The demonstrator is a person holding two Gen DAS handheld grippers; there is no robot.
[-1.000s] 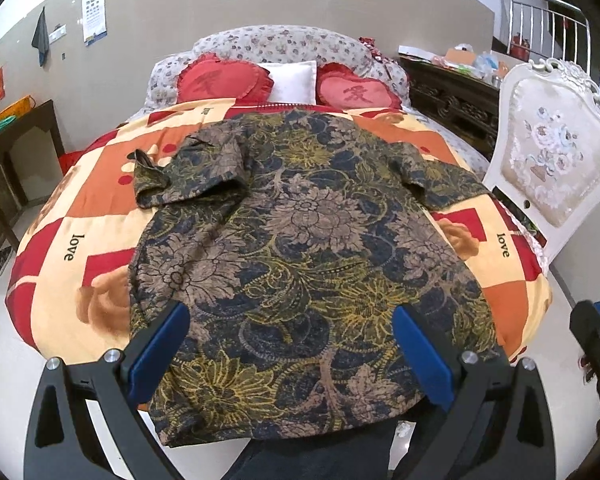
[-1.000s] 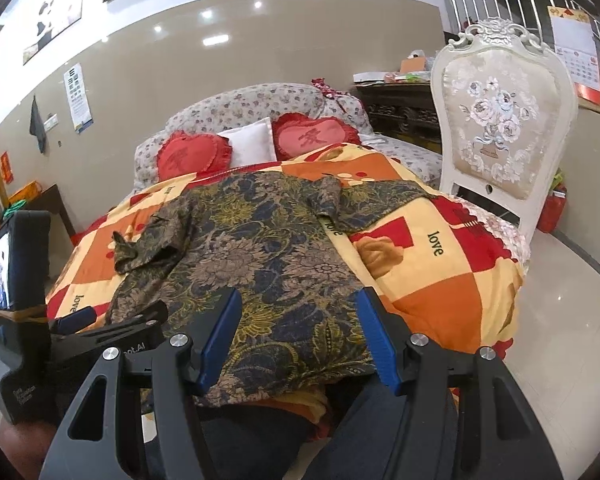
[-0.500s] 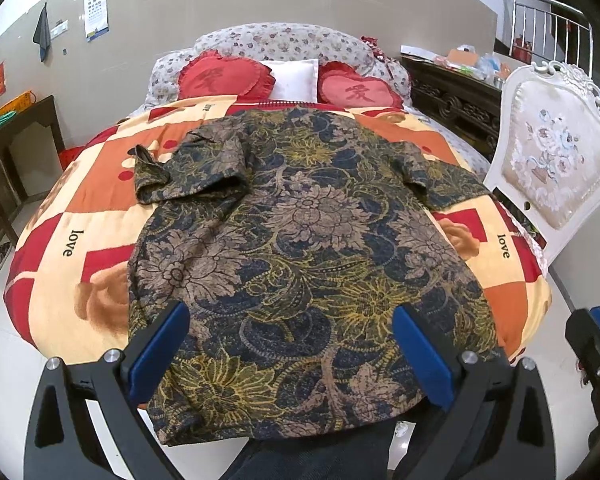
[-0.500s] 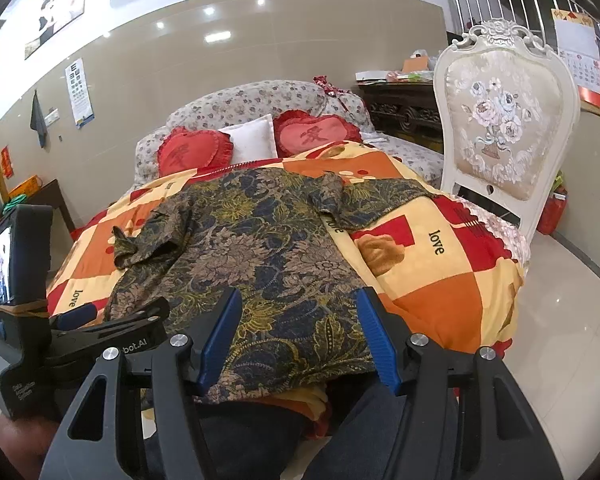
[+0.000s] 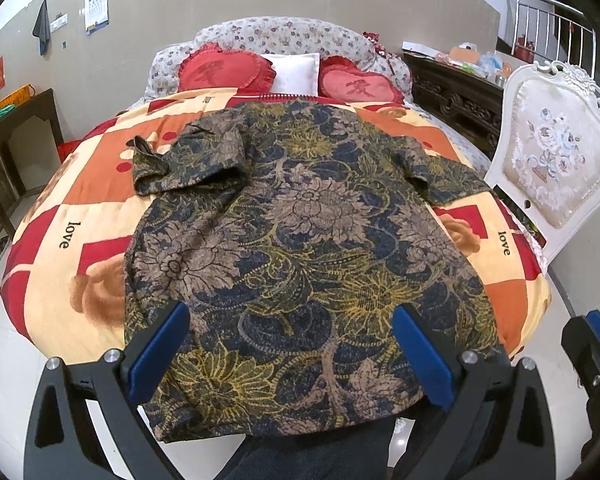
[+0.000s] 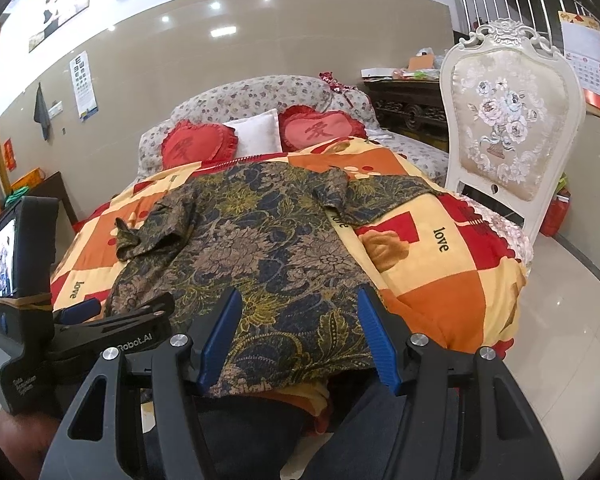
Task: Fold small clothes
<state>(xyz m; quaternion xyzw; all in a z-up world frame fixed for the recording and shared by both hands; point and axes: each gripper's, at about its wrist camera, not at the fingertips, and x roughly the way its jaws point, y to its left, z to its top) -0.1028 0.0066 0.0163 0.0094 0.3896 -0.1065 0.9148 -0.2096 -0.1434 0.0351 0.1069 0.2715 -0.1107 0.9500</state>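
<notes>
A: One garment only in the left wrist view: a dark floral shirt spread flat on the quilt, hem toward us and hanging a little over the near edge. Its left sleeve is crumpled back on itself; the right sleeve lies out toward the chair.

B: And the left gripper?

A: Jaws spread wide, holding nothing, hovering over the hem. I'd judge that no fold has been started.

B: What else do you count there?

A: Two red heart cushions, one white pillow between them, one chair.

B: Now the right wrist view.

A: Same count: one shirt, one chair, two heart cushions, one pillow. The right gripper is also parted and empty, over the hem's right part. The left gripper shows at the lower left, beside the shirt's edge.

B: Next move?

A: Probably smoothing that bunched sleeve, then pinching a side edge or sleeve with each tool and carrying it across the body. Thin, limp cloth, so a grip close to the edge seems wise.
</notes>
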